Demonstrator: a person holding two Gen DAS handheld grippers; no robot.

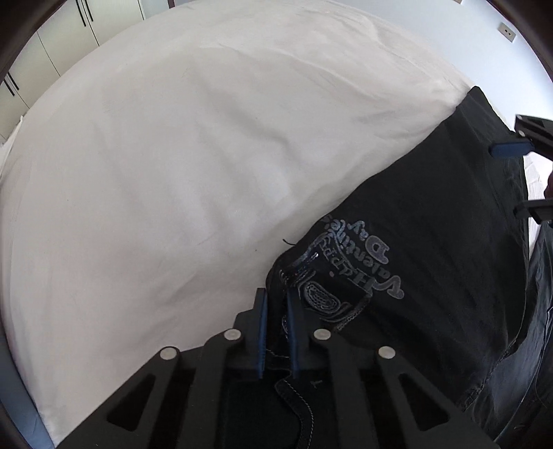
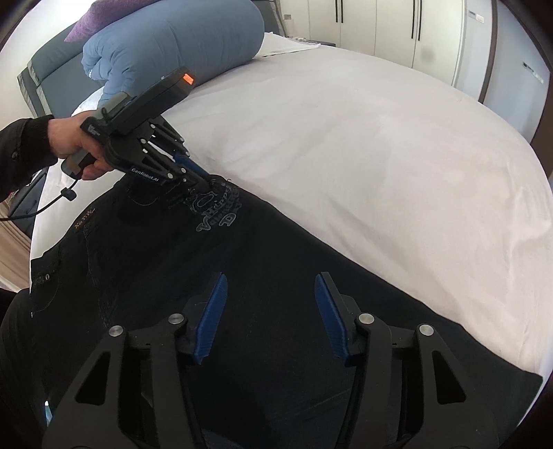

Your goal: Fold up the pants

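Black pants (image 1: 432,248) with a grey printed logo lie along the near side of a white bed; they also show in the right wrist view (image 2: 242,276). My left gripper (image 1: 276,304) is shut on the pants' edge by the logo; it shows in the right wrist view (image 2: 207,181), pinching the same spot. My right gripper (image 2: 271,286) is open and empty, hovering over the middle of the pants; one blue fingertip (image 1: 511,148) shows at the right of the left wrist view.
The white bedsheet (image 2: 380,155) spreads beyond the pants. A rolled blue duvet (image 2: 172,41) and a purple cushion (image 2: 93,20) lie at the head of the bed. White wardrobes (image 2: 397,27) stand behind.
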